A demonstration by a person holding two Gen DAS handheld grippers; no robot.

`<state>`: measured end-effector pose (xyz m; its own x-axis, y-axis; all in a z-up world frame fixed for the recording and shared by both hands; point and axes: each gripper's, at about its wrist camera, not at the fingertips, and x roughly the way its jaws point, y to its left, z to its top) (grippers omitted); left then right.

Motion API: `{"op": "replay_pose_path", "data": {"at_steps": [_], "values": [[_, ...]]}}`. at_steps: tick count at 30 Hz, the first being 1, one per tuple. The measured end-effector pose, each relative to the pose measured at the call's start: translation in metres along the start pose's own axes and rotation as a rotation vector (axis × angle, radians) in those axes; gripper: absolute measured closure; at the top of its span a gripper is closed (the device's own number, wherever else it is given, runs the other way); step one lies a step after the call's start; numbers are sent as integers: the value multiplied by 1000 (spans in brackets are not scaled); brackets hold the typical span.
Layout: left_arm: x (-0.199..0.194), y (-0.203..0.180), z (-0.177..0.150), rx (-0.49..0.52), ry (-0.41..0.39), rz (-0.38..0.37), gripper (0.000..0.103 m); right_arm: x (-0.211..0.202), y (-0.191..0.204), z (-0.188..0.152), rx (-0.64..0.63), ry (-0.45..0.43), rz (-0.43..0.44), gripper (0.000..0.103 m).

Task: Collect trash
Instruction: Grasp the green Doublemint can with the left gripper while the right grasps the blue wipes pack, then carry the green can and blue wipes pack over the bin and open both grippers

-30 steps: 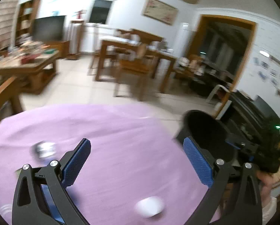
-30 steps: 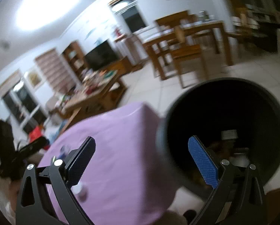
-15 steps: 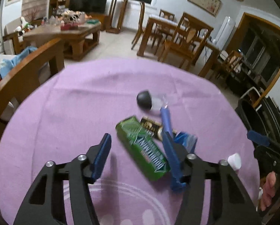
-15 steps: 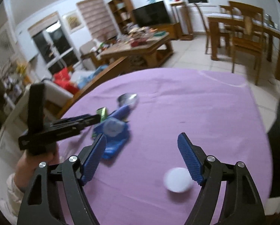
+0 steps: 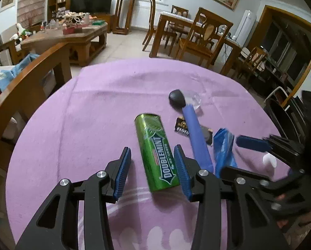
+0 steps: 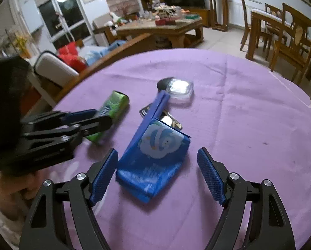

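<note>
A green Doublemint pack [image 5: 155,145] lies on the purple tablecloth [image 5: 93,125]. My left gripper [image 5: 152,173] straddles its near end with jaws closing; the right pad is at the pack's edge, and a gap remains at the left pad. A crumpled blue packet [image 6: 153,160] lies between the fingers of my right gripper [image 6: 157,175], which is open and not pressing it. Beside these lie a blue stick [image 5: 197,137], a black-and-gold wrapper [image 5: 181,128], a black round piece [image 5: 177,101], a clear plastic box [image 6: 180,90] and a white cap [image 5: 269,160].
A wooden chair back [image 5: 30,73] curves along the table's left edge. A black bin [image 5: 278,114] shows partly past the right edge. Farther off stand a coffee table [image 5: 72,35] and dining chairs [image 5: 203,37]. A hand [image 6: 15,187] holds the left gripper.
Both grippers swung from the black bin back over the table. The left one came down around the green pack and its jaws narrowed. The right one moved over the blue packet.
</note>
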<state>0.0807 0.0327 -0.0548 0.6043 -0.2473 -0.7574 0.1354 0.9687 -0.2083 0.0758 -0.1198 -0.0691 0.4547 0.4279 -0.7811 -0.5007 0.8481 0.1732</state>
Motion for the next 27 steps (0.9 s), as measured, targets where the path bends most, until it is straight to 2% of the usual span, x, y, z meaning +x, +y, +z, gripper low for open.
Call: {"op": "replay_pose_path", "data": {"at_steps": [1,2,3,5,8,10,16,18,23,27], "values": [[-1,-2,-1,14,-1,3,61,6,0,1,-5,7,-8,26],[-2,-3,-1,16,-1,4,60,7,2,1,-21,-5,-29,36],[-1,-4,0,17,0,6,59,9,5,2,-51,-13,-72,43],[1,-5,0,29,-2,13,59,9,2,3,-39,-9,-45,61],[5,-4,3,45,-9,32,63,9,-7,2,-9,-15,-22,73],[5,0,4,32,-18,38,70,2,-16,-2,22,-34,5,74],[2,5,3,-2,-39,23,71,-32,-32,-9,66,-129,79,75],[-4,5,3,-7,-71,-11,71,-48,-38,-11,77,-167,91,75],[-19,-9,6,19,-131,-63,71,-88,-66,-18,138,-260,97,75],[-31,-36,16,49,-180,-110,71,-121,-99,-27,190,-335,64,75]]}}
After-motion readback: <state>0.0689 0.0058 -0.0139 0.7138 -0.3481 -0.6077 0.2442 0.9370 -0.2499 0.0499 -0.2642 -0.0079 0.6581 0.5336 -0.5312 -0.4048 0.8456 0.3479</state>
